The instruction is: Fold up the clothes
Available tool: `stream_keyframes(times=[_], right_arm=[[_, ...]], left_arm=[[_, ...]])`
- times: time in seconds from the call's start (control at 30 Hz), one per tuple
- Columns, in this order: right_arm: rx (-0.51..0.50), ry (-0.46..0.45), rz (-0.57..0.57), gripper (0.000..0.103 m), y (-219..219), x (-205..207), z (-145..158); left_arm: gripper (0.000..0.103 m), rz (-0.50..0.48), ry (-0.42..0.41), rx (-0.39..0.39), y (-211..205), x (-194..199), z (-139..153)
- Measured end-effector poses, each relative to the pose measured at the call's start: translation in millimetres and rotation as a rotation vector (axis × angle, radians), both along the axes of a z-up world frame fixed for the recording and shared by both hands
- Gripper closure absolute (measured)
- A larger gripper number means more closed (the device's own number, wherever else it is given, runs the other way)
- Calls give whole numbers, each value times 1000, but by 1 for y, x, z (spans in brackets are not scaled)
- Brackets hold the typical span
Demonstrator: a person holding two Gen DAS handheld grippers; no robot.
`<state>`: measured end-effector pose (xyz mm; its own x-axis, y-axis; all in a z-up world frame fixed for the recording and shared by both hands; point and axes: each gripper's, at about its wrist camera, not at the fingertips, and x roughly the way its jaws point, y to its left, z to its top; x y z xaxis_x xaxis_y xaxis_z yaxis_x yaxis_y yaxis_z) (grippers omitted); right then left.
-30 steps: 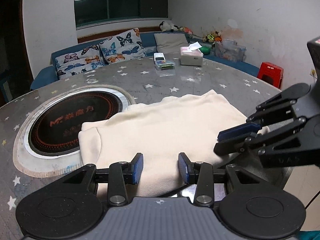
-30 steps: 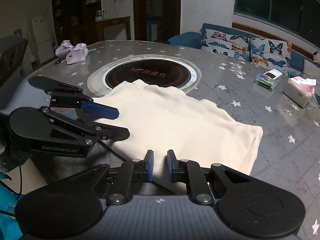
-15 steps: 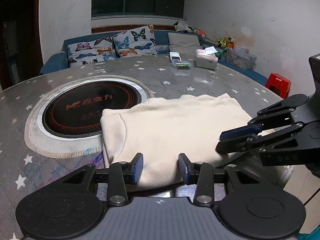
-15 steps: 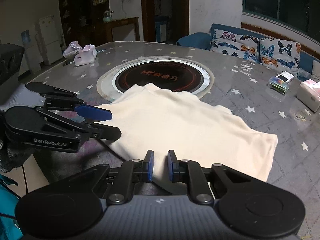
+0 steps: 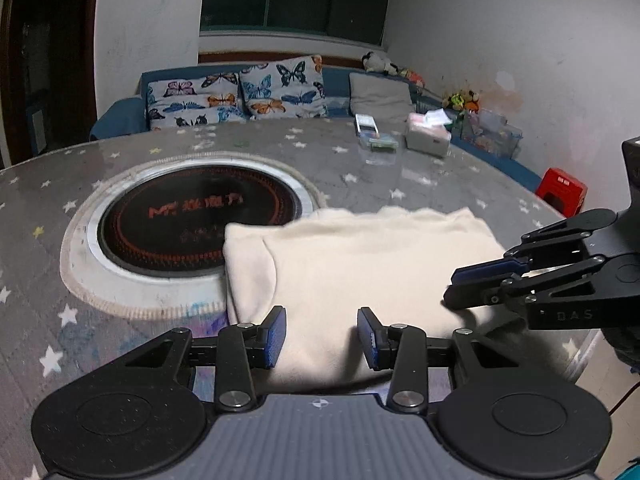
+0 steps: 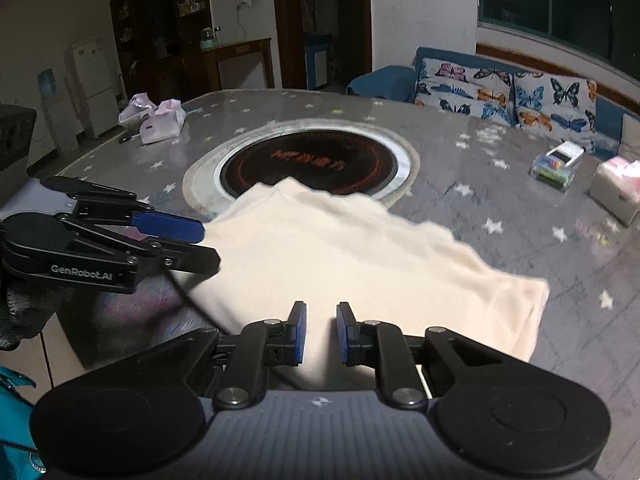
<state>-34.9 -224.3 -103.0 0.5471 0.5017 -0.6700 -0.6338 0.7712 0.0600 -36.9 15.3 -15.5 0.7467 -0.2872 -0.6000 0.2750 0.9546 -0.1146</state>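
Hidden: near hem of the cream garment [image 5: 360, 264] is cut off behind both grippers.
Left gripper [image 5: 322, 332]: jaws partly open over the near hem; grip not discernible.
Right gripper [image 6: 321, 332]: narrow gap, cloth between; pinch unclear.
Garment: folded on bench [image 6: 500, 200], far edge overlapping round hotplate [image 5: 196, 224].
Far: tissue box [image 5: 428, 138].

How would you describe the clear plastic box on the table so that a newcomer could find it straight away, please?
Start at the round grey star-patterned table and look to its far edge, near the butterfly cushions. The clear plastic box sits there, beside the white tissue box. Unlike that one it is see-through, low, with small coloured items inside.
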Motion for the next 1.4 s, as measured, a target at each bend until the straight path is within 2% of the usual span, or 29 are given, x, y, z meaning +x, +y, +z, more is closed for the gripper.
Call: stream_keyframes(times=[0.27, 0.43, 0.57, 0.8, 1.07, 1.4], right_arm=[[-22, -35, -76, 88, -4, 41, 4], [-24, 12, -173, 88, -14, 76, -14], [-10, 32, -199, 90, -20, 85, -20], [8, 0, -141, 89, -1, 83, -5], [-6, 19, -117, 89, 23, 97, -17], [15, 4, -80, 88, 30, 86, -7]], left_arm=[[60, 37, 33, -10, 8, 16, -7], [61, 39, 44, -11, 10, 19, -10], [61, 45, 52, -11, 11, 22, -11], [61, 50, 58, -11, 10, 24, -11], [60, 55, 65, -11, 10, 25, -10], [60, 60, 67, -9, 9, 25, -9]])
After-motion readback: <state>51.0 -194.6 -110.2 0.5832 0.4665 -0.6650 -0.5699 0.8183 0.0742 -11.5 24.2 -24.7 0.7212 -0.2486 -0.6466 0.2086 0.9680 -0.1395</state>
